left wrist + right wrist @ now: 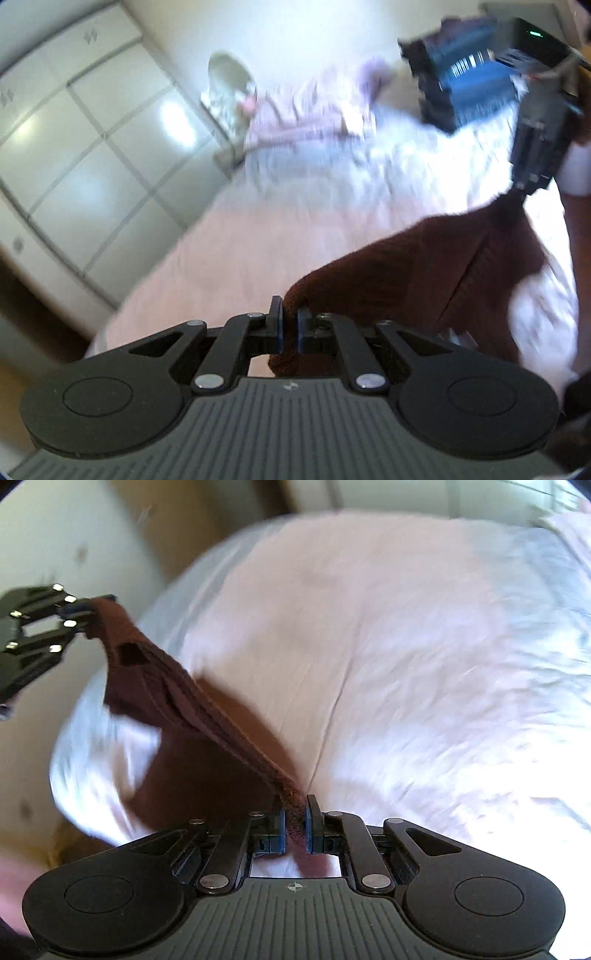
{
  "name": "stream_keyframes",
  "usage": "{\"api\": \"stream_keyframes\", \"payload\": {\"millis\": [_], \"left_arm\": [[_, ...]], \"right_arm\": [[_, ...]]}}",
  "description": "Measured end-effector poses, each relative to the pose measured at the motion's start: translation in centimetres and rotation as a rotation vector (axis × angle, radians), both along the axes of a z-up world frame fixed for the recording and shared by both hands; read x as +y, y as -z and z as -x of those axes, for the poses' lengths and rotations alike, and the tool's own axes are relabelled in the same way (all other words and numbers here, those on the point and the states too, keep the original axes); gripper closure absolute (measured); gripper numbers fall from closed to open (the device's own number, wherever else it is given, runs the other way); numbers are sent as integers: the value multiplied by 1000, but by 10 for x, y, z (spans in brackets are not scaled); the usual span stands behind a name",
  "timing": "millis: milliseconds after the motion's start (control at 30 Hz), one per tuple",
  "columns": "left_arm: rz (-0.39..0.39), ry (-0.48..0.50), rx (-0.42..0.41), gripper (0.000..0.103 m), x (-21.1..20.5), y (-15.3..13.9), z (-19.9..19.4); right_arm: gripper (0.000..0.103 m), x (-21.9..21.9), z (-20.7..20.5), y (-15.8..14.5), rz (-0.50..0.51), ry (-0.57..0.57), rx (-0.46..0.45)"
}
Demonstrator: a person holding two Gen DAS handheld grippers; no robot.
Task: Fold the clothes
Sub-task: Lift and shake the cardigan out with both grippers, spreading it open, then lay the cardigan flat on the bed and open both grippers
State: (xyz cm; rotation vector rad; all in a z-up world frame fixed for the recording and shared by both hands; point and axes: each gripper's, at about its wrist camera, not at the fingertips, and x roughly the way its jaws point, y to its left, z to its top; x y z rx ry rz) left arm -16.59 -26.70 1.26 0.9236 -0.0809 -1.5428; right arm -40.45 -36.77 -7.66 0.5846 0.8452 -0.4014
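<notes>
A dark brown knitted garment (406, 266) hangs stretched between my two grippers above a bed with a pale pink sheet (236, 251). In the left wrist view my left gripper (290, 317) is shut on one corner of the garment. At the upper right of that view my right gripper (524, 188) points down and pinches the other end. In the right wrist view my right gripper (295, 812) is shut on the knit edge of the garment (192, 701). The cloth runs up and left to my left gripper (88, 609), which grips it there. Both views are blurred.
A rumpled pink and white quilt (314, 110) lies at the far end of the bed. White wardrobe doors (74, 129) stand to the left of the bed. The sheet (406, 646) spreads wide to the right of the garment. A person's arm (580, 206) shows at the right edge.
</notes>
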Motion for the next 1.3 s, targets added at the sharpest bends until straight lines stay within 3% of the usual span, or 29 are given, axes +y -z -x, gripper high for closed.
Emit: {"api": "stream_keyframes", "payload": {"millis": [100, 200, 300, 400, 533, 567, 600, 667, 800, 900, 1000, 1100, 1133, 1200, 1300], "left_arm": [[26, 44, 11, 91, -74, -8, -2], [-32, -23, 67, 62, -149, 4, -12], [-77, -145, 160, 64, -191, 17, -33], [-148, -243, 233, 61, -178, 33, -53], [-300, -340, 204, 57, -132, 74, -72], [-344, -368, 196, 57, -121, 88, -78], [-380, -391, 192, 57, -108, 99, -83], [-441, -432, 181, 53, -81, 119, -96], [-548, -404, 174, 40, -42, 156, -105], [-568, -247, 79, 35, -28, 182, -91], [-525, -90, 49, 35, -30, 212, -82], [-474, -1, 87, 38, -47, 236, -79], [-470, 31, 96, 55, -52, 242, -80], [-474, 79, 107, 79, -54, 239, -93], [-409, 70, 120, 91, -46, 213, -132]], "right_arm": [[95, -36, 25, -33, 22, 96, -79], [95, -75, 33, -39, 29, 199, -132], [95, -117, 42, -20, 16, 330, -137], [95, -131, 64, -1, 38, 442, -75], [90, -133, 86, 19, -27, 495, -46], [78, -130, 89, 25, -57, 501, -43], [57, -125, 91, 32, -87, 505, -34], [38, -106, 91, 58, -152, 496, -29], [38, -56, 71, 99, -295, 464, -27], [38, -24, 44, 124, -369, 456, -24], [38, -3, 15, 158, -409, 480, -3], [38, 24, -10, 178, -419, 532, 19], [38, 34, -15, 183, -424, 551, 23], [38, 55, -27, 189, -430, 589, 40], [38, 85, -39, 189, -439, 653, 52]]}}
